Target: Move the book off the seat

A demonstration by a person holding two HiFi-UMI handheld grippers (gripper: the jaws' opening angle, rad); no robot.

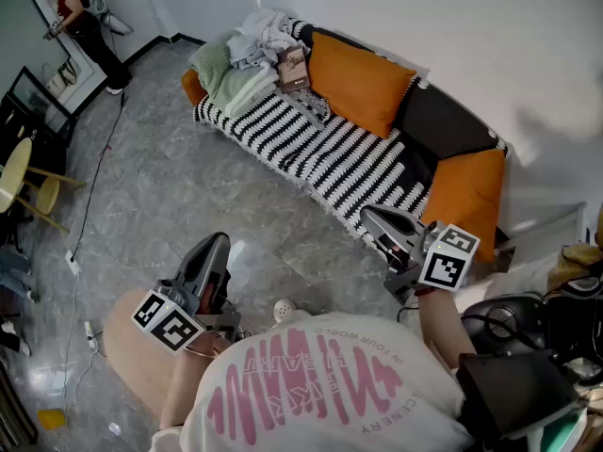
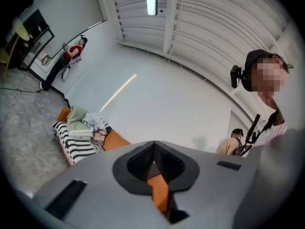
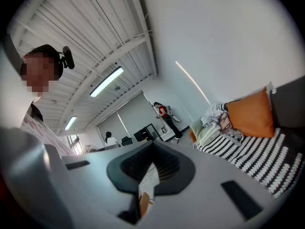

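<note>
Head view: the book lies on the sofa, toward its far left end. It is wedged between a pile of clothes on that end and the orange cushion against the sofa's back. Its long side seems to run across the seat, from the sofa's back toward its front edge, and the cover faces up.

The left tool hangs over the floor, well apart from the sofa's front edge. The right tool sits just off that edge near the sofa's right end. Both point toward the sofa, and the book is far ahead of each. Neither is plainly the nearer, though the right one is closer to the sofa itself.

Each tool has its jaws together on nothing. No box or basket holds the book; it rests among loose things.
</note>
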